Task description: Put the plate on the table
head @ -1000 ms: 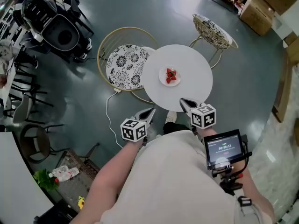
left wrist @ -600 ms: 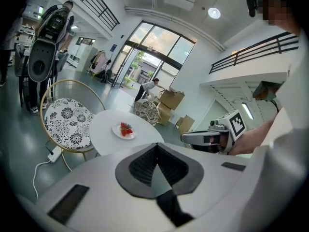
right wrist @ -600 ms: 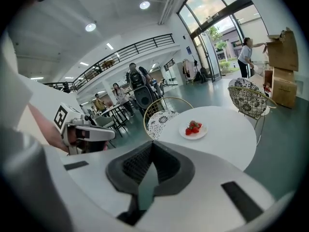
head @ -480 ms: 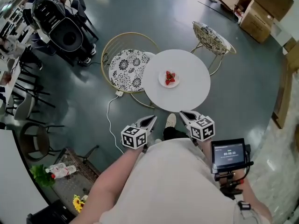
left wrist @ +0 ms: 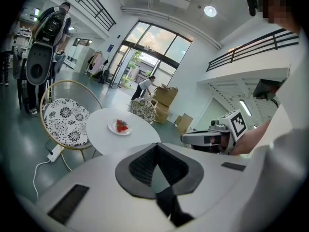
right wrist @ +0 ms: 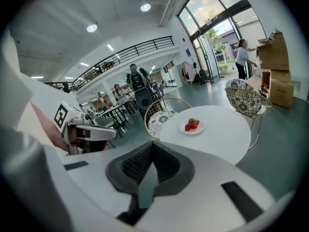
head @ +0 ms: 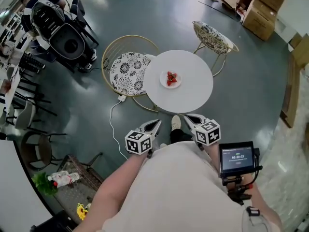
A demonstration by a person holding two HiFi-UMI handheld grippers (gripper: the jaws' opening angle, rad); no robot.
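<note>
Head view, with both gripper views. A white plate carrying red strawberries sat on the round white table, a little off the middle of the top, toward the chair with the black-and-white patterned cushion. That chair, ringed by a gold wire frame, stood tight against the table's edge. A second wire chair stood on the far side of the table. Cardboard boxes lay beyond it on the grey floor.

The left gripper and the right gripper were held side by side close to the person's body, off the near edge of the table and well apart from the plate. Both pointed toward the table. A shoe showed on the floor between them.

In its own view, the left gripper had its jaws pressed together at the tips, with nothing between them. The right gripper likewise showed its jaws closed tip to tip and empty. Each view showed the plate on the table ahead, clear of the jaws. A small screen was mounted behind the right gripper.
</note>
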